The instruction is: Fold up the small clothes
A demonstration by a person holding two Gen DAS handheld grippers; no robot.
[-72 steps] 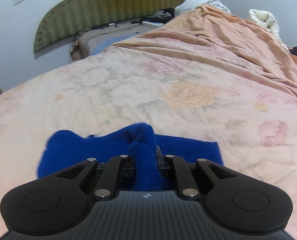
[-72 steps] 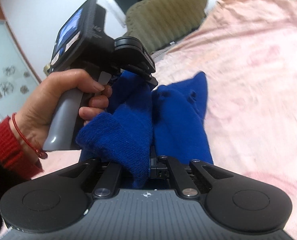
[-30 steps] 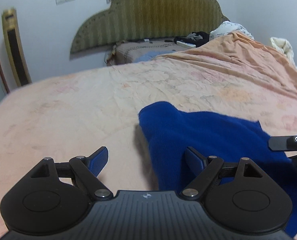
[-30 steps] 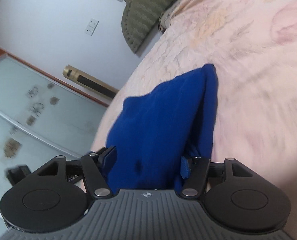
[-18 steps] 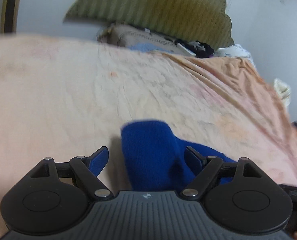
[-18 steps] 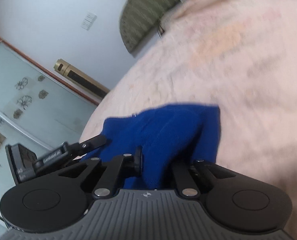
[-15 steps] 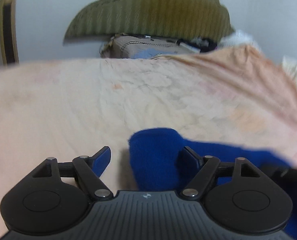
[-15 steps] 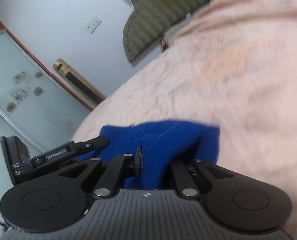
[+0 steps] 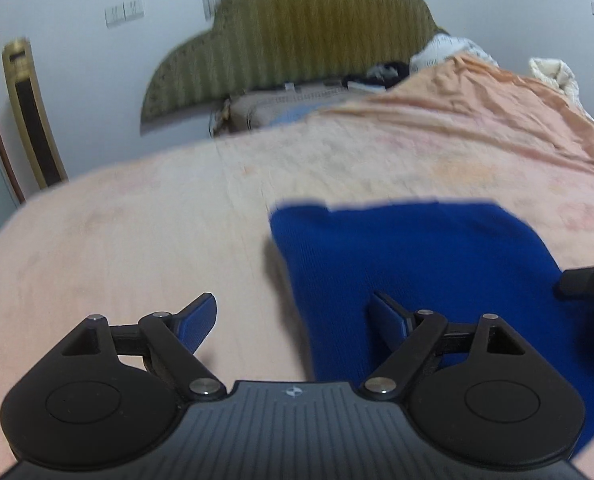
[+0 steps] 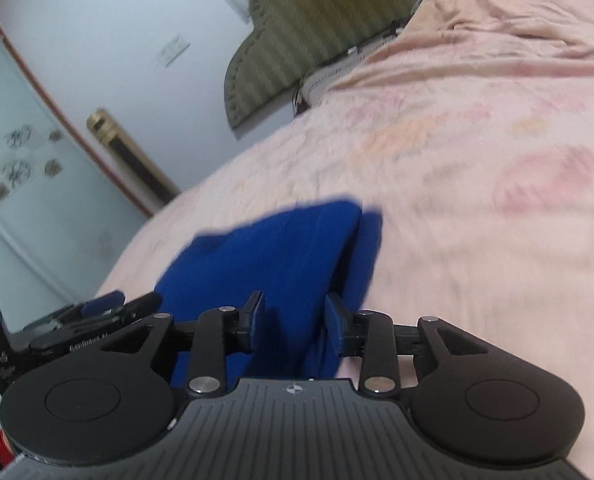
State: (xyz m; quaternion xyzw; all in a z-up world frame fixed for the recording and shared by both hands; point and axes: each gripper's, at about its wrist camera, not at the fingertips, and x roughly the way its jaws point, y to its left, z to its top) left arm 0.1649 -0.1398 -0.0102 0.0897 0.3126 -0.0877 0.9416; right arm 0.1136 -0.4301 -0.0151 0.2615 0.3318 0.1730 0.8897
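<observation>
Right hand-held gripper (image 10: 293, 322) just unclamped the folded blue knit garment (image 9: 429, 272), jaws now part-spread; left hand-held gripper (image 9: 293, 322) wide apart at the garment's 7 o'clock. Garment lies on floral pink bed (image 9: 137, 232); fold placed.

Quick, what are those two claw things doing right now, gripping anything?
Left gripper: open, holding nothing; the blue garment lies under it.
Right gripper: partly open, straddling the garment, not clamped.

Blue garment (image 9: 417, 256) matt knit cloth; bedspread (image 9: 137, 240) soft printed fabric; headboard (image 9: 297, 40) ribbed upholstery
</observation>
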